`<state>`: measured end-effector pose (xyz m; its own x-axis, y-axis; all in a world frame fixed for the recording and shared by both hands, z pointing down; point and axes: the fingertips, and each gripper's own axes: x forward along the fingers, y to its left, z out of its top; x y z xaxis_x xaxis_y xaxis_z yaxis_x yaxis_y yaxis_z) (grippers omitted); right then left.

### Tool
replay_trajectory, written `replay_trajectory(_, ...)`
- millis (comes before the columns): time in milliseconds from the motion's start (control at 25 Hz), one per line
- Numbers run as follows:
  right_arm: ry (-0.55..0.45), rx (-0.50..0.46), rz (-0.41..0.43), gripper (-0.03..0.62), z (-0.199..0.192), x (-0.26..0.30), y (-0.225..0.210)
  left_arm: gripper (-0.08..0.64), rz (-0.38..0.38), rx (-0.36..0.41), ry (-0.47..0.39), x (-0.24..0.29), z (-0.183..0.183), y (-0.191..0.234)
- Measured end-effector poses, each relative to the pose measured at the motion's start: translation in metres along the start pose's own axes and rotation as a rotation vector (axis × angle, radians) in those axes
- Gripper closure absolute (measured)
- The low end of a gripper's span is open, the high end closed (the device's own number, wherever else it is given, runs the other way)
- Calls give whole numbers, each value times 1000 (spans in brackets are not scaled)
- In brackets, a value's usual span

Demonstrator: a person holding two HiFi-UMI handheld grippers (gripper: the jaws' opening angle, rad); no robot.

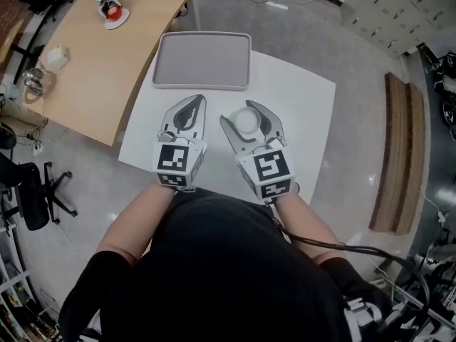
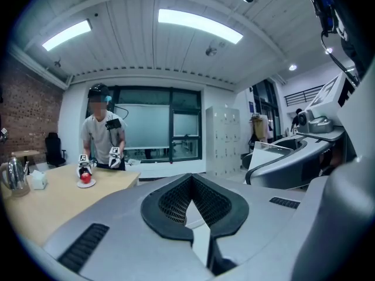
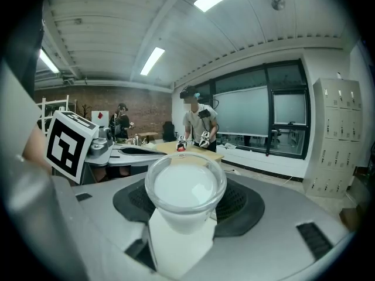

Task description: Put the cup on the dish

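A small white cup [image 1: 246,122] sits between the jaws of my right gripper [image 1: 247,115], which is shut on it, held over the white table [image 1: 306,112]. In the right gripper view the cup [image 3: 185,187] stands upright between the black pads, its mouth facing the camera. My left gripper [image 1: 197,101] hovers just left of it, shut with nothing held; its tips [image 2: 191,180] meet in the left gripper view. A grey rectangular dish [image 1: 203,59] lies empty at the table's far edge, a short way beyond both grippers.
A wooden table [image 1: 92,70] stands to the far left, with a red object on a small white plate [image 1: 114,14], a kettle and a box. A person [image 2: 102,136] stands behind it. A wooden bench [image 1: 399,155] runs along the right.
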<state>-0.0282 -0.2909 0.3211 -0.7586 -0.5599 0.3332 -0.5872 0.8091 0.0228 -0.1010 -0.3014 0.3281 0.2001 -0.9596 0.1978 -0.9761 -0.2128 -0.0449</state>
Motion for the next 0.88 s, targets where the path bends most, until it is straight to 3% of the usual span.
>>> replay_trajectory(880,48,-9,-27,357,27,72,-13,560,-67,-38,22,40,-1,46)
